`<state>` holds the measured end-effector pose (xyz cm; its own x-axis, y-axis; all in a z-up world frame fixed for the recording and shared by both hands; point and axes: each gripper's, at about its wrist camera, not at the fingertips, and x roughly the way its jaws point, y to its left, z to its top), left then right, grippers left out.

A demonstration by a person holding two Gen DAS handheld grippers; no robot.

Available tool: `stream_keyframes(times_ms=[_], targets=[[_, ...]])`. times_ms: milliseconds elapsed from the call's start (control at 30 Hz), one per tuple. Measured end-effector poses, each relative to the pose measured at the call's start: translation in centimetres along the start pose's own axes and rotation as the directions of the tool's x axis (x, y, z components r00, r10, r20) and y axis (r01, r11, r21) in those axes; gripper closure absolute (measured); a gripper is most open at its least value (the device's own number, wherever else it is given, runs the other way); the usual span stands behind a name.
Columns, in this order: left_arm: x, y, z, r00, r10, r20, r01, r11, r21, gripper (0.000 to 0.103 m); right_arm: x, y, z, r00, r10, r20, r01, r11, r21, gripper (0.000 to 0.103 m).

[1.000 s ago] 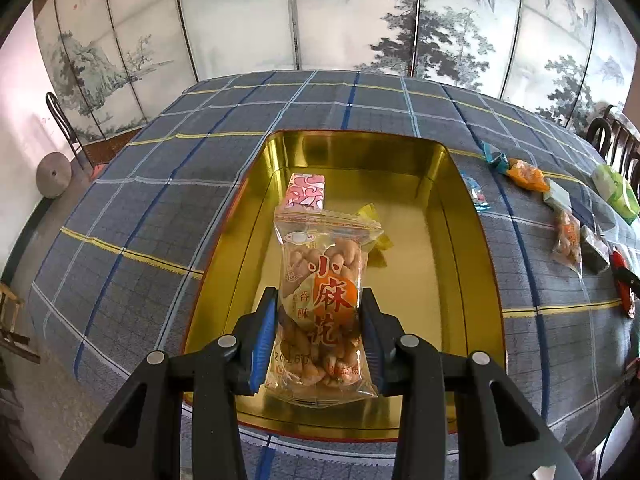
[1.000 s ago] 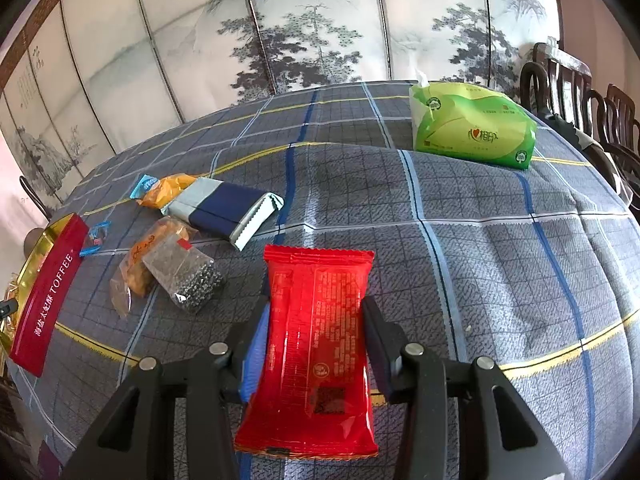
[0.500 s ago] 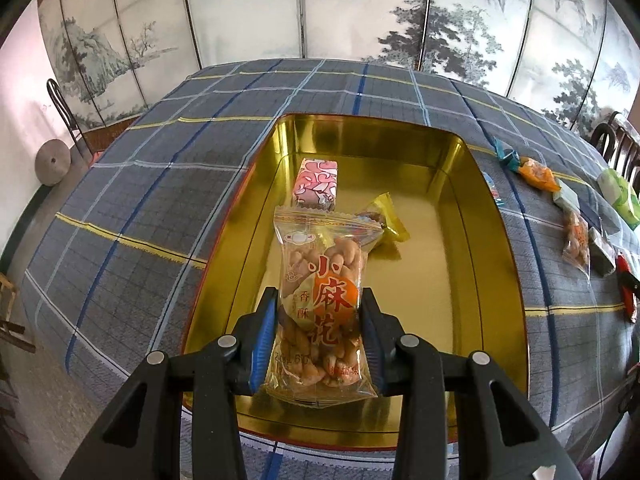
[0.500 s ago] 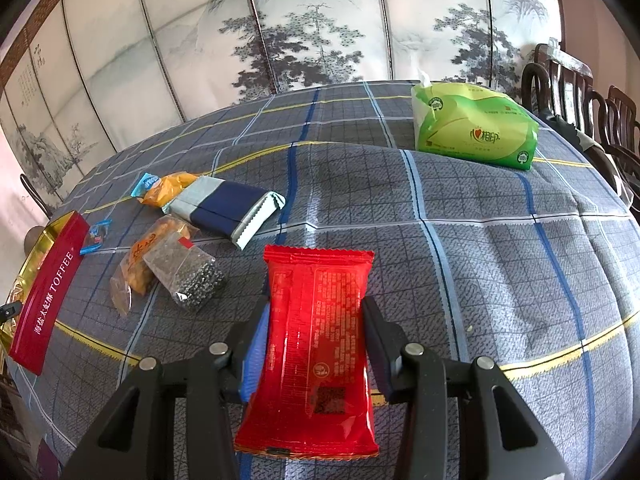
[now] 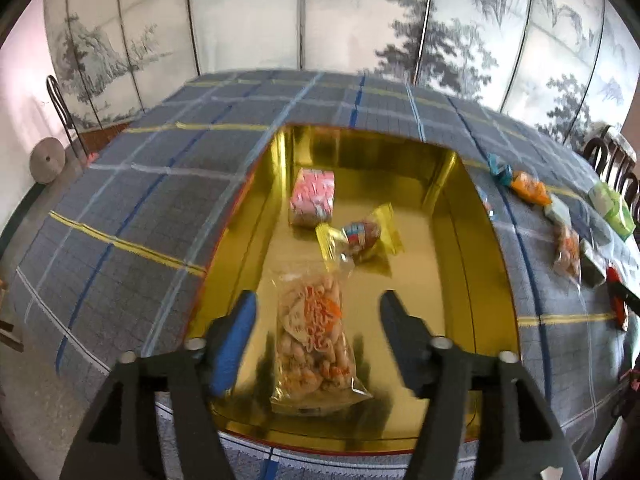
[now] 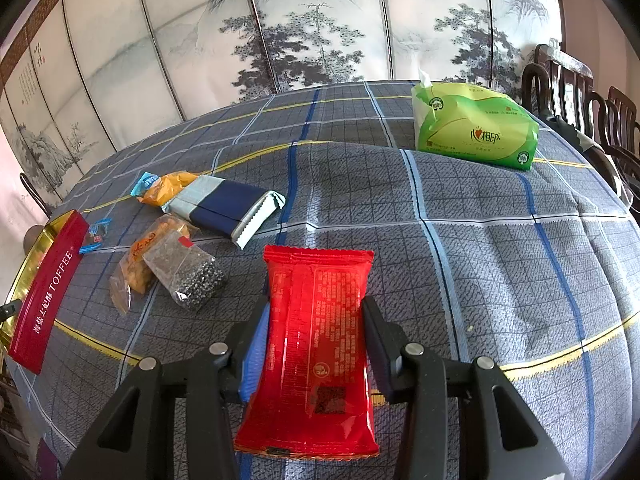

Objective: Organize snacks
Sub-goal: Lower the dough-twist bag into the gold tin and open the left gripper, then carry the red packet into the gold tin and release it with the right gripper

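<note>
Lying at 6 o'clock in the gold metal tin (image 5: pixel 472 240), the clear crinkly bag of fried twists (image 5: pixel 316 340) sits between the spread, empty left tongs (image 5: pixel 316 304). Across on the right view, the right tongs (image 6: pixel 316 320) pinch a glossy red foil packet (image 6: pixel 316 344) mid-body above the plaid worktop (image 6: pixel 480 240); it looks light, slippery and crushable, so the flat middle seems the safest hold.

Left wrist view looked down, close, into gold tin (image 5: pixel 476 240); right wrist view faced far across tablecloth (image 6: pixel 500 248); both shared tin (image 6: pixel 44 292).

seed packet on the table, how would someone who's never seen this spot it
On the plaid tablecloth, look just right of the red toffee tin at the cluster of loose snacks. The seed packet is the clear bag lying partly over an orange snack bag; it alone holds tiny dark seeds.
</note>
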<state>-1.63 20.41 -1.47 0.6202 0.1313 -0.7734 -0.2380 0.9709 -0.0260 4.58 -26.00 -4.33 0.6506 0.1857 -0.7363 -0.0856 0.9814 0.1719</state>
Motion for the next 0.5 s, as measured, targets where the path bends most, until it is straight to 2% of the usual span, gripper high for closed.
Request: stream_keyframes(times_ms=[33, 133, 500], targets=[[-0.3, 0.0, 0.0, 1.000, 0.003, 0.020, -0.003, 1.000, 0.002, 0.031, 0.0, 0.0, 0.0, 1.000, 0.000, 0.000, 0.000, 1.000, 0.000, 0.058], [-1.3, -0.1, 0.0, 0.996, 0.021, 0.087, -0.023, 1.000, 0.017, 0.031, 0.0, 0.0, 0.0, 1.000, -0.002, 0.001, 0.002, 1.000, 0.000, 0.058], [-2.3, -1.0, -0.1, 0.996, 0.010, 0.087, -0.013, 0.999, 0.030, 0.031, -0.3, -0.7, 0.2, 1.000, -0.002, 0.004, 0.002, 0.999, 0.042, 0.058]])
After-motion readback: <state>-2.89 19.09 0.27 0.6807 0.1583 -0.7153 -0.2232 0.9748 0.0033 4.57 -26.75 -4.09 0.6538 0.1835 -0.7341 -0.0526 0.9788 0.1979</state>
